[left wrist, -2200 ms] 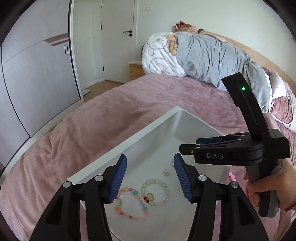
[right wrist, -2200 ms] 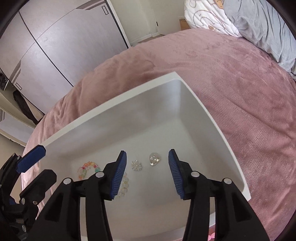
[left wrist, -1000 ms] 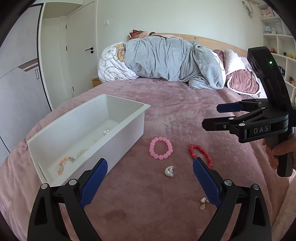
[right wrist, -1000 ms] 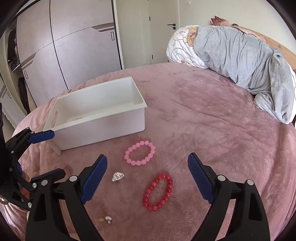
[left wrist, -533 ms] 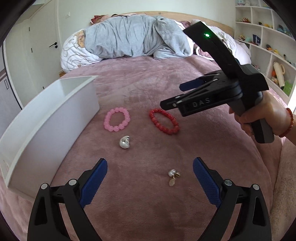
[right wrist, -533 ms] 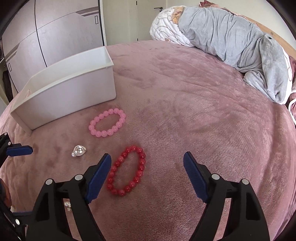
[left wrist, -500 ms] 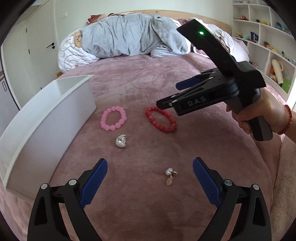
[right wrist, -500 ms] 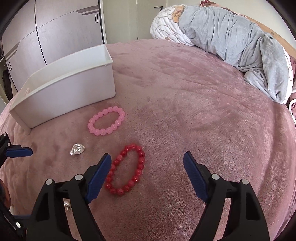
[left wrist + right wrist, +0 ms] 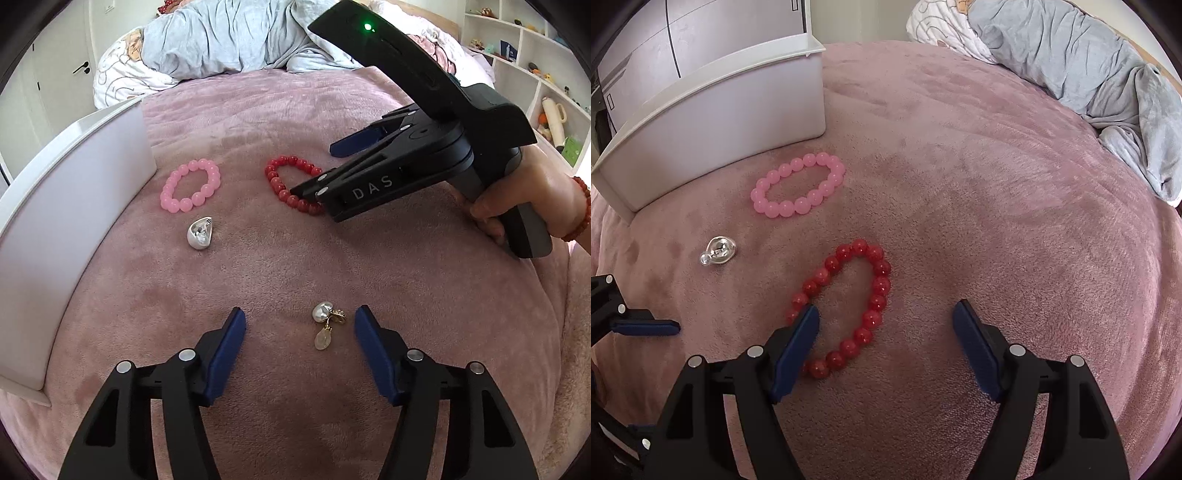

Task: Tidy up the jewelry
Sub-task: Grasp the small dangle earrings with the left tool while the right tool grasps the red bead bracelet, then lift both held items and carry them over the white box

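A pearl and gold drop earring (image 9: pixel 325 325) lies on the pink bedspread between the fingers of my left gripper (image 9: pixel 300 317). The jaws are closing, with neither pad touching it. My right gripper (image 9: pixel 885 308) stands open low over a red bead bracelet (image 9: pixel 881 284). Its left finger is inside the loop and one side of the bracelet lies between the pads. The left wrist view shows the same: the right gripper (image 9: pixel 314 170) over the red bracelet (image 9: pixel 275 177). A pink bead bracelet (image 9: pixel 207 190) (image 9: pixel 798 205) and a silver drop earring (image 9: pixel 199 232) (image 9: pixel 718 253) lie beside the white box (image 9: pixel 74 177) (image 9: pixel 720 110).
A grey blanket (image 9: pixel 1089 62) and a patterned pillow (image 9: pixel 118 74) are heaped at the bed's far end. Shelves (image 9: pixel 554 110) stand to the right and a wardrobe (image 9: pixel 701 37) beyond the box. A hand (image 9: pixel 524 199) with a red bead wristband holds the right gripper.
Both grippers sank toward the bedspread. The left jaws narrowed around the pearl earring. The right gripper dropped over the red bracelet, its left finger now inside the loop.
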Tool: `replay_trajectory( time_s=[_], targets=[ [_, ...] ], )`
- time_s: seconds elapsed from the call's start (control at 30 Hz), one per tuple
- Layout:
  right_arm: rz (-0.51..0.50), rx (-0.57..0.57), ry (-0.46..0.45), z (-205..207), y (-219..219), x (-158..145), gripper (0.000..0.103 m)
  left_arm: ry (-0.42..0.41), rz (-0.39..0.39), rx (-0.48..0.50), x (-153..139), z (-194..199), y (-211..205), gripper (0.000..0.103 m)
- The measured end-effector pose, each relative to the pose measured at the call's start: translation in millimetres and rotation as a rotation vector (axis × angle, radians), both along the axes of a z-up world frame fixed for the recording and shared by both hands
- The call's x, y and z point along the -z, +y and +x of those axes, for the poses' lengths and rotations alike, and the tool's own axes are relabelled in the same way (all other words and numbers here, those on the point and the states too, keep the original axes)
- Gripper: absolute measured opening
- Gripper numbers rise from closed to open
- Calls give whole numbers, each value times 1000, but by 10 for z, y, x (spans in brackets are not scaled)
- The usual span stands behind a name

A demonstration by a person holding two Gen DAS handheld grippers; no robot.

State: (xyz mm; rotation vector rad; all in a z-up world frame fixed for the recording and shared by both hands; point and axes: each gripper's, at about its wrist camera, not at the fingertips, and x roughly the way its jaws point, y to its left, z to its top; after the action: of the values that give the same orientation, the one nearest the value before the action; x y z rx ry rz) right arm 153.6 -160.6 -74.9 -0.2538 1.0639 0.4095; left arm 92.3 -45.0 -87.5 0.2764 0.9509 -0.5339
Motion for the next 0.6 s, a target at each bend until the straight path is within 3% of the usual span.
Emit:
replay_trajectory(
  time_s=[0.17, 0.3, 0.37, 0.6],
  targets=[
    [7, -11, 4, 19, -17, 0, 74, 9, 9, -11, 23, 59, 9, 42],
    [40, -30, -2, -34, -29, -22, 49, 15, -1, -32, 26, 95, 61, 26],
    [53, -31, 1, -54, -33, -36, 44, 24, -13, -47, 27, 113, 96, 21],
    [74, -41, 12, -133, -18, -41, 30, 40, -52, -62, 23, 63, 185, 21]
  ],
)
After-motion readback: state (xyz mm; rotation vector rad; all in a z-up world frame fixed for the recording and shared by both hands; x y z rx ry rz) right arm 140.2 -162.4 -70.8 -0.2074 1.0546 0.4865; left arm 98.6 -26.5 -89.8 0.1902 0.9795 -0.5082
